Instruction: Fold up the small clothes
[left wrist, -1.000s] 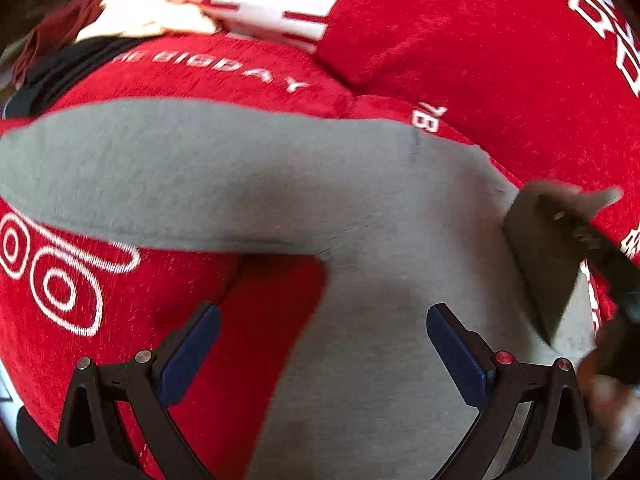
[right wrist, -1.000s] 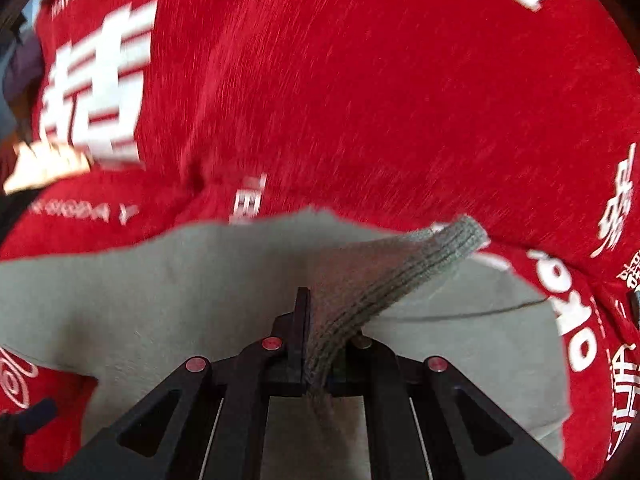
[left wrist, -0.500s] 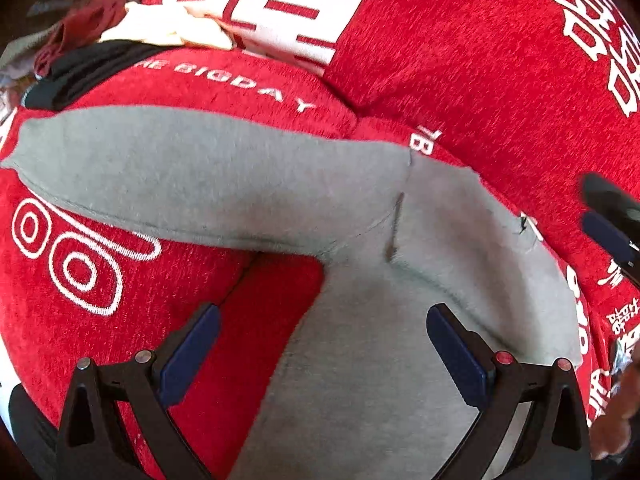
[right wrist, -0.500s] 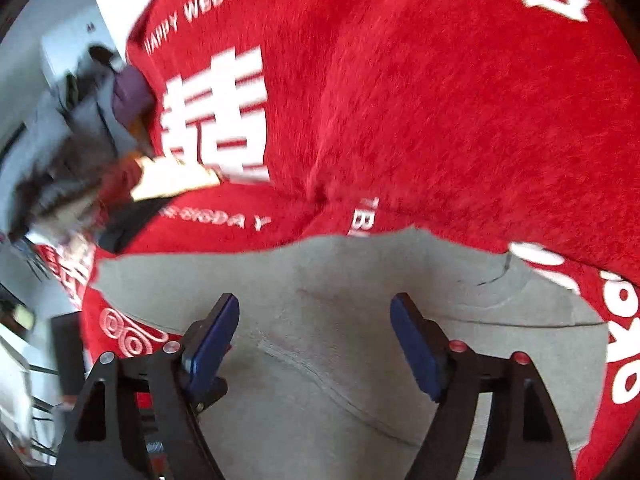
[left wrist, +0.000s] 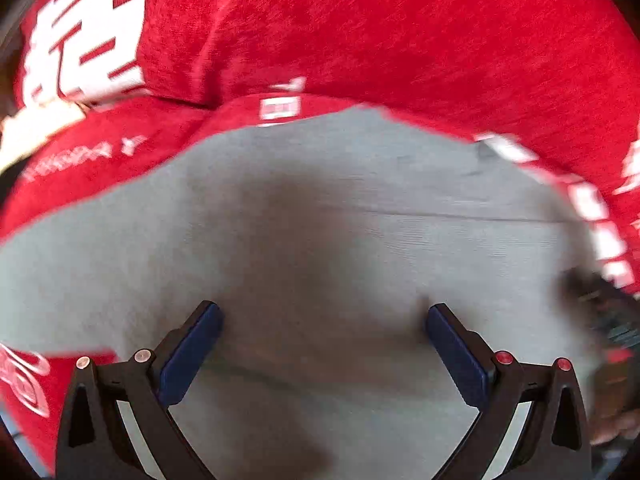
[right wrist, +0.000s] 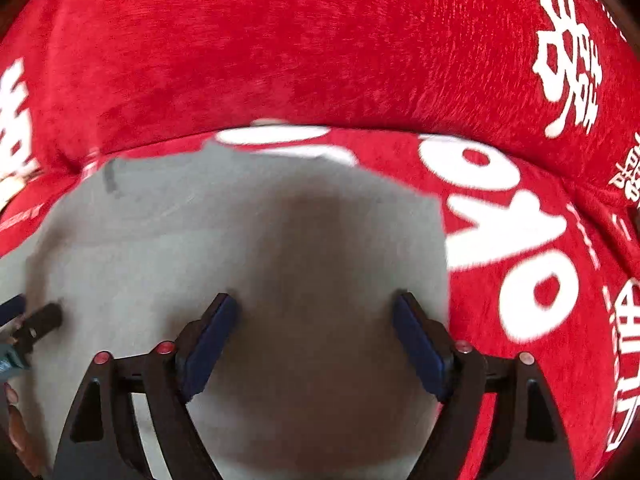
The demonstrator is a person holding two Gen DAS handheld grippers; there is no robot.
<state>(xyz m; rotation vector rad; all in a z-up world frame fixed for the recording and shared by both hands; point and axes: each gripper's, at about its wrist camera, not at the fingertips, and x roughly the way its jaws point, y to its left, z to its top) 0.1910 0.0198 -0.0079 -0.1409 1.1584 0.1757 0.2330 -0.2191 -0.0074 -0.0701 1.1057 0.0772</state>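
Observation:
A small grey knit garment [left wrist: 360,208] lies flat on a red cloth with white lettering [left wrist: 400,40]. My left gripper [left wrist: 322,344] is open and empty, low over the middle of the garment. My right gripper [right wrist: 316,332] is open and empty over the garment's right part [right wrist: 200,240], near its right edge. The right gripper's blurred tip shows at the right edge of the left wrist view [left wrist: 600,300]. The left gripper's tip shows at the left edge of the right wrist view [right wrist: 36,320].
The red cloth [right wrist: 320,40] rises behind the garment like a sofa back, with a seam along it. A pale cloth [left wrist: 28,132] lies at the far left.
The right gripper let go of the garment's ribbed edge and opened. Both grippers then moved right and down close over the flat grey garment. The long sleeve has left the left view.

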